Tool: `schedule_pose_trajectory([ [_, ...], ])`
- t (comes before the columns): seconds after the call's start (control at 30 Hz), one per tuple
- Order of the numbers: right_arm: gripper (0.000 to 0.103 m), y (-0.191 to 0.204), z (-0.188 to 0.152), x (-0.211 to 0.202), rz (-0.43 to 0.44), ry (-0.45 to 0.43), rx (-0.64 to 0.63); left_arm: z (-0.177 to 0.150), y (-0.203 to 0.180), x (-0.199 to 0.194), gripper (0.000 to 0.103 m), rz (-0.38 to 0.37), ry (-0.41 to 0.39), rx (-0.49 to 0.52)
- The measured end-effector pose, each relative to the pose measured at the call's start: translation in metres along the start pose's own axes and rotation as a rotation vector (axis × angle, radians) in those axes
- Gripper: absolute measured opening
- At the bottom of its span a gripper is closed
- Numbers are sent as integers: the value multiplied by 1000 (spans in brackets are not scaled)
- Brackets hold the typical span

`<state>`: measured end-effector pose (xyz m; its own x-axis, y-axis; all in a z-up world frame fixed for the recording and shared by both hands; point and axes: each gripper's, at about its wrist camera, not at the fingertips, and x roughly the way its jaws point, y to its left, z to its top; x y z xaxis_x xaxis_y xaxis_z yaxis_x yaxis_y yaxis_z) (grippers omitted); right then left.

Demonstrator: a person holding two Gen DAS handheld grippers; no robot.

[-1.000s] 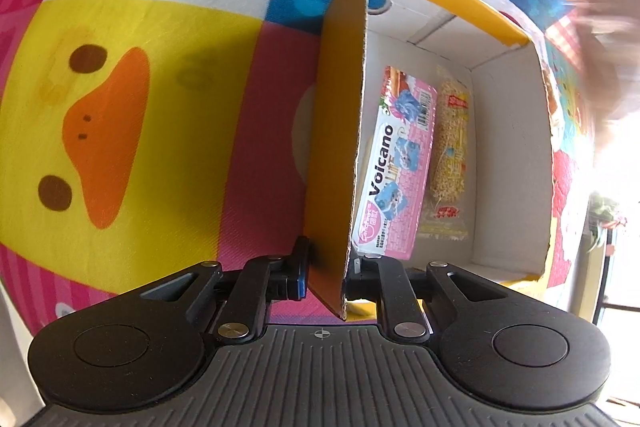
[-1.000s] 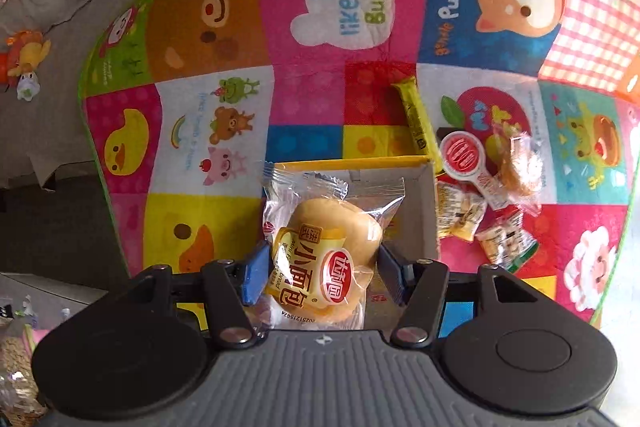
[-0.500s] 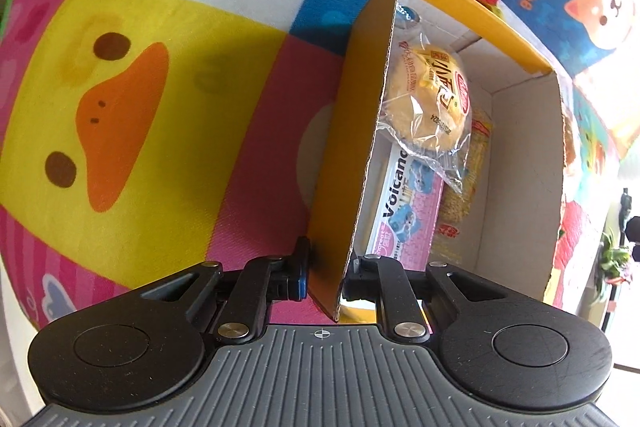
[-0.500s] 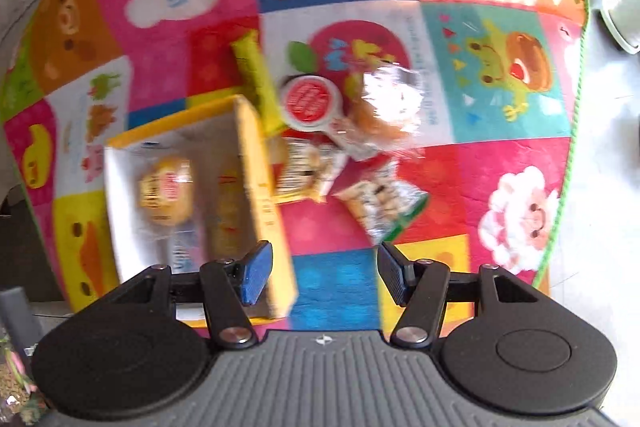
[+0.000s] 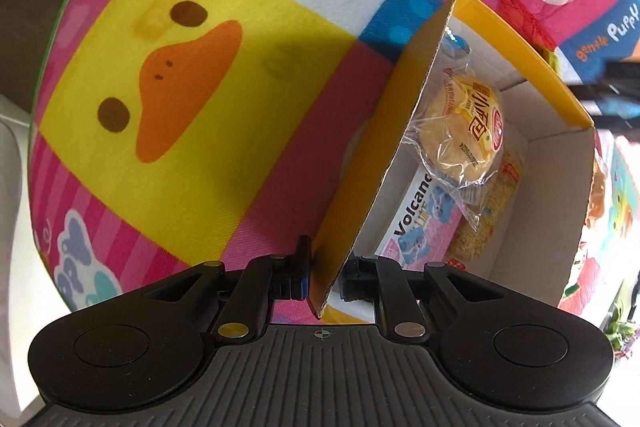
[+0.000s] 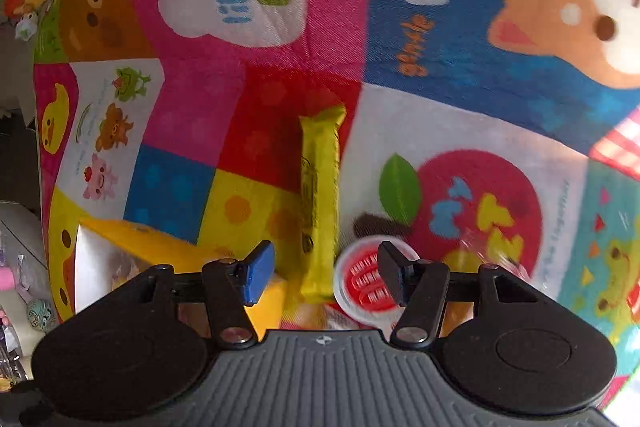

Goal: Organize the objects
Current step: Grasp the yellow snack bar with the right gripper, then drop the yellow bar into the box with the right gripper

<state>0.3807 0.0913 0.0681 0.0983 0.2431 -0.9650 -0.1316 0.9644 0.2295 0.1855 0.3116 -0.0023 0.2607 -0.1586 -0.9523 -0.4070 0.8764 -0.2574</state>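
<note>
Left wrist view, from left to right. Off to the far left of the left gripper (image 5: 324,277), a bright cartoon-printed play mat (image 5: 192,155) of padded fabric, its yellow duck panel filling that side. Straight ahead, clamped on the near wall of an open yellow cardboard box (image 5: 380,163) with a white inside, one pad on the yellow outer face, the other on the white inner face (the wall runs away from the fingertips, tilted up to the right). Ahead and right of the fingertips, inside the box: a pink flat snack packet marked "Volcano" (image 5: 420,223) lying on the floor of the box, a round yellow bun in a clear plastic wrapper (image 5: 466,131) resting on top of it and leaning against the clamped wall, and a clear packet of pale yellow noodle-like snack (image 5: 492,211) beside them toward the right wall.

Right wrist view, from left to right. Down at the left of the right gripper (image 6: 326,277), a corner of the same yellow box. Jaws standing apart, gripping nothing, pointing down at the mat. Between the fingers and reaching away ahead, a long yellow foil-wrapped snack bar (image 6: 320,203), flat on the mat, nearer the left blue pad. Just under the right finger, a small round cup with a red-and-white printed lid (image 6: 360,283), touching or nearly touching the bar's near end (too blurred to settle). Further right, a crinkled clear wrapper (image 6: 492,255), contents unreadable.
</note>
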Motion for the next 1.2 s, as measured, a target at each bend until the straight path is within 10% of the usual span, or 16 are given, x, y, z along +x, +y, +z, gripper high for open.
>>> schedule_pose_trajectory([
  [0.13, 54, 9, 13, 28, -51, 8, -16, -1, 1, -1, 15, 0, 2, 7],
  [0.23, 22, 17, 9, 25, -87, -1, -91, 0, -4, 2, 14, 13, 8, 15],
  [0.77, 22, -18, -153, -146, -11, -90, 202, 25, -36, 29, 13, -24, 98, 215],
  [1.2, 22, 80, -281, -180, -72, -38, 321, 33, -50, 42, 15, -86, 81, 359],
])
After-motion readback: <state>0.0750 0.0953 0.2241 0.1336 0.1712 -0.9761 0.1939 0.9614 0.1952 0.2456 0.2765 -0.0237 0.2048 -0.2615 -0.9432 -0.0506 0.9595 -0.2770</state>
